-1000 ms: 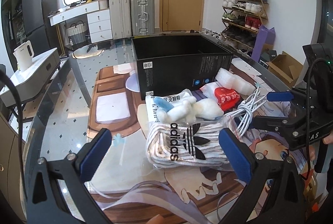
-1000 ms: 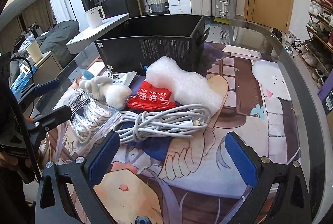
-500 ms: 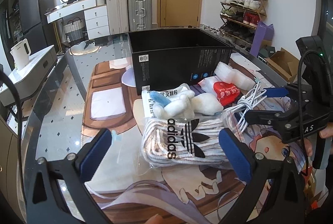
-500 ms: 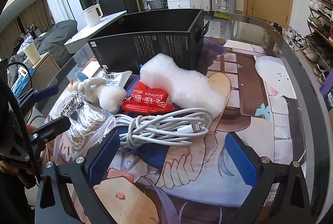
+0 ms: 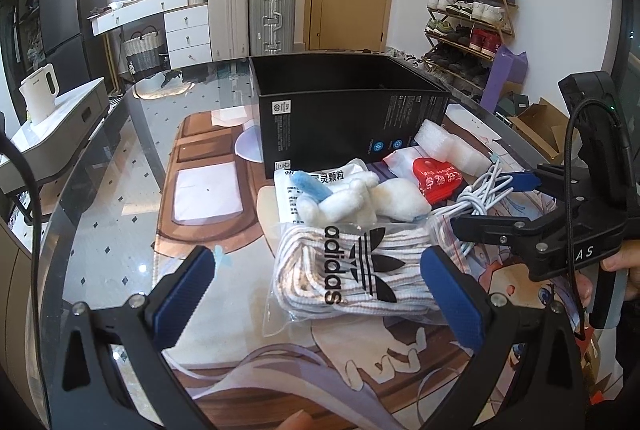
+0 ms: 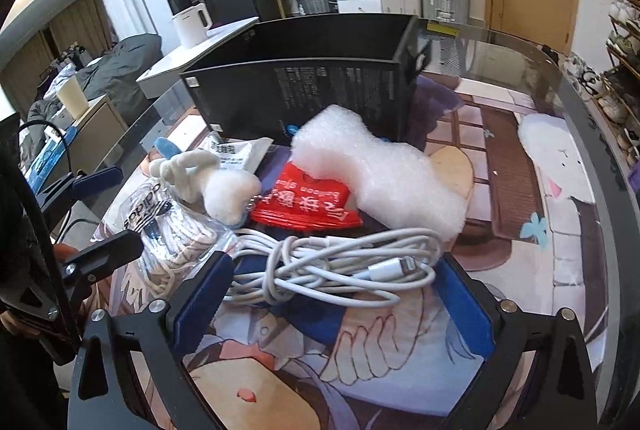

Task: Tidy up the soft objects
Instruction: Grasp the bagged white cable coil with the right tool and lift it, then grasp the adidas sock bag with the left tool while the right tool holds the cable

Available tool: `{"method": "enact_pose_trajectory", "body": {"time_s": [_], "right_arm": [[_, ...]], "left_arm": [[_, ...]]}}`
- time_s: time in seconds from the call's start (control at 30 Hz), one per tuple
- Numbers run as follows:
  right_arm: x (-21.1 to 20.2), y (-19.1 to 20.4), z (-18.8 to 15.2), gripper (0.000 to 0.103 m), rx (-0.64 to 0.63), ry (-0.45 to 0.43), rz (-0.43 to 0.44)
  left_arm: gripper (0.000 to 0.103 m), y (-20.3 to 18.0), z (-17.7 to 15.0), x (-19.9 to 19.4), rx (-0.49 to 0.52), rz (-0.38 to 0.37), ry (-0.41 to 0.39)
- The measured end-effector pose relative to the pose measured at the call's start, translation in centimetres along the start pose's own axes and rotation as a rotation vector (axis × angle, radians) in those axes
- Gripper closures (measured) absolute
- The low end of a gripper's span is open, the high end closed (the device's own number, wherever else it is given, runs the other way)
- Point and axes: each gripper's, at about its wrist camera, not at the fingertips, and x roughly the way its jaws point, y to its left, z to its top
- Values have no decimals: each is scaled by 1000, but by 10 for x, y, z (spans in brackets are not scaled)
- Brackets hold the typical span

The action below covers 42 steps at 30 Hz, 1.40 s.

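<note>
You are at the very start, by the look of it. The black box (image 5: 344, 118) stands open at twelve o'clock on the surface (image 5: 120, 198), and what shows of its inside looks empty, though its floor is hidden from both views. Every soft item lies outside it, heaped just in front of its near wall, so all the sorting is left.

Your left claw (image 5: 320, 290) is spread wide, holding nothing; its pads flank the bagged socks (image 5: 352, 274), the right pad near the bag's edge, the left pad well apart. Your right claw (image 6: 332, 294) is also wide open and empty, with the white cable (image 6: 336, 266) bundle lying between its pads; I cannot tell whether either pad touches it.

The socks are white ribbed pairs in a clear, crinkled bag with a black adidas logo, lying flat. At twelve o'clock from them, resting partly on the bag and on a white printed packet (image 5: 304, 186), is the white plush toy (image 5: 360, 198) with a blue ear. At two o'clock sits the red packet (image 5: 436, 178), and beyond it the white bubble wrap (image 6: 380, 170), leaning against the box. The cable is loosely coiled, so a loop may trail when lifted.
</note>
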Motion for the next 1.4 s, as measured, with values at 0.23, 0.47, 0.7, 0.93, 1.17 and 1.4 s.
{"method": "enact_pose_trajectory", "body": {"time_s": [0.23,0.47,0.7,0.93,1.17,1.4], "right_arm": [[-8,-12,-3,27,51,-37,60],[-21,-15,-13,46,77,-75,116],[-30,-16,-18,46,76,-95,109],[-50,-15,-23,46,77,-159,105],[-56,-19,-24,46,81,-167,94],[-58,-20,-24,46,83,-171,90]], "left_arm": [[0,0,0,0,1,3,2],[0,-1,0,1,6,8,6],[0,-4,0,0,15,15,8],[0,-4,-1,-2,16,-2,17],[0,-3,1,-5,-9,-74,38],[0,1,3,6,-37,-83,76]]}}
